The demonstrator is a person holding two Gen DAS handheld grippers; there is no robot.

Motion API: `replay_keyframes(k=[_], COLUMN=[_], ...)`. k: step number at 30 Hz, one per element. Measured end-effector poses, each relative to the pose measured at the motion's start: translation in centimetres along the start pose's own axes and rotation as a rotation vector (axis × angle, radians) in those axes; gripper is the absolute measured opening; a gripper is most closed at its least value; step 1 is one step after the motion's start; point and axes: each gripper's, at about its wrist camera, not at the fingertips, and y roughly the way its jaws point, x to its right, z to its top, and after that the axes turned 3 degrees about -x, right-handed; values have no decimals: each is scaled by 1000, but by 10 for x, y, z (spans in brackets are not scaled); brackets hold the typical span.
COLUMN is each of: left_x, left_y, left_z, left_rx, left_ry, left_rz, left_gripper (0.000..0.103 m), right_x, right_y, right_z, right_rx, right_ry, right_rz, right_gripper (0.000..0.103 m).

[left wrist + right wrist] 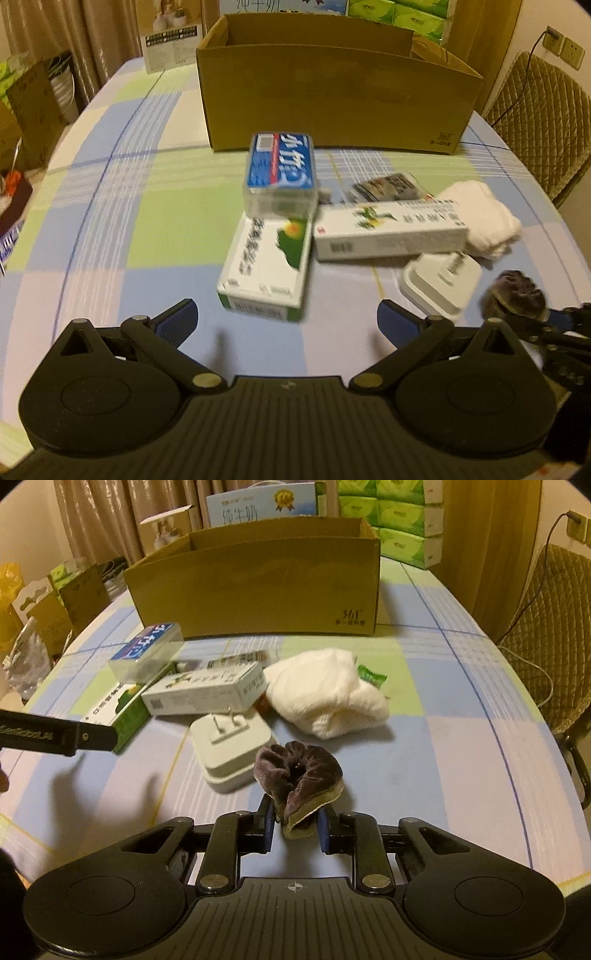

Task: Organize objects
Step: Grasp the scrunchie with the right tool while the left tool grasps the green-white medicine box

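Note:
My right gripper (295, 825) is shut on a brown velvet scrunchie (299, 771) and holds it just above the table. My left gripper (286, 321) is open and empty, in front of a green-and-white box (266, 266). On that box leans a clear case with a blue label (280, 173). A long white box (388, 232), a white plug adapter (441, 288), a white towel (484, 218) and a small dark packet (388, 186) lie to the right. An open cardboard box (332, 96) stands behind them. The scrunchie also shows in the left wrist view (517, 291).
A checked tablecloth (147, 221) covers the table. A quilted chair (543, 110) stands at the right edge. Green tissue packs (399, 520) and a milk carton (258, 502) stand behind the cardboard box. A green wrapper (371, 675) lies by the towel. Boxes and bags sit off the table's left side.

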Motion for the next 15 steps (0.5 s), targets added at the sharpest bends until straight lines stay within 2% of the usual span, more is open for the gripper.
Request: replay_keyframes(k=[4,7,10,14,15], left_x=[-5,-9,-8,-4,-4], left_y=[18,30,40,47,46], left_z=[14,20,25,25,23], left_rx=[4,5,3,-10,-8], left_ry=[59,81,113,126,123], left_rz=[19,5,-9,1,1], left_gripper=[94,86,75,51,51], right_x=[0,0,0,1,1], right_y=[6,9,11,12,11], right_z=[2,3,3,4,4], right_rx=[-9,-15,-24,-24,-22], right_ry=[1,-1,0,-1,-1], right_rz=[-1,-3,-4,-6,-6], right_gripper=[20,20,20,20,20])
